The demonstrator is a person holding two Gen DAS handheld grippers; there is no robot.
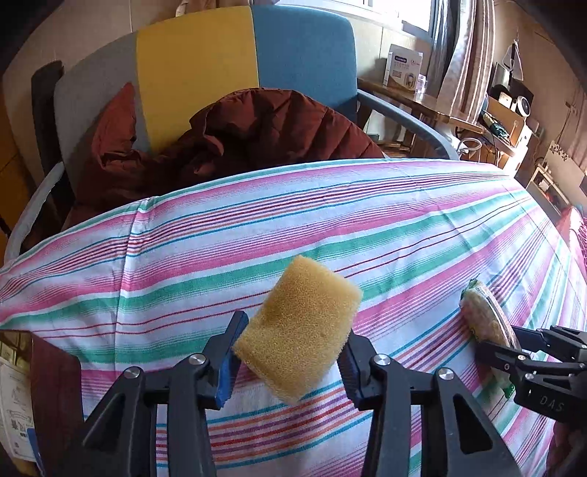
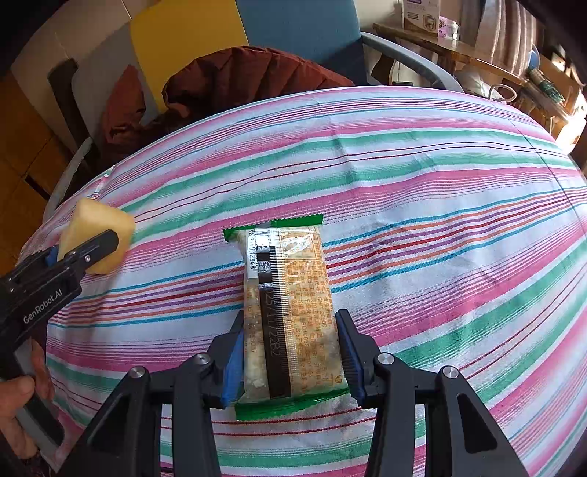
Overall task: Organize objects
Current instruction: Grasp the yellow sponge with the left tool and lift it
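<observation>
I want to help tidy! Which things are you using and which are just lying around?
Using: yellow sponge in the left gripper; snack packet in the right gripper.
Lying around: brown jacket, chair, box.

Snack packet (image 1: 488,323) in the left wrist view: edge-on, near end covered by the right gripper (image 1: 513,352), print unreadable. Sponge (image 2: 93,235) in the right wrist view: lower part behind the left gripper (image 2: 88,253). Hand (image 2: 18,407) cut off at the frame's left edge. Shelf clutter (image 1: 506,110) too small to identify. Box (image 2: 422,14) cropped by the top edge.
</observation>
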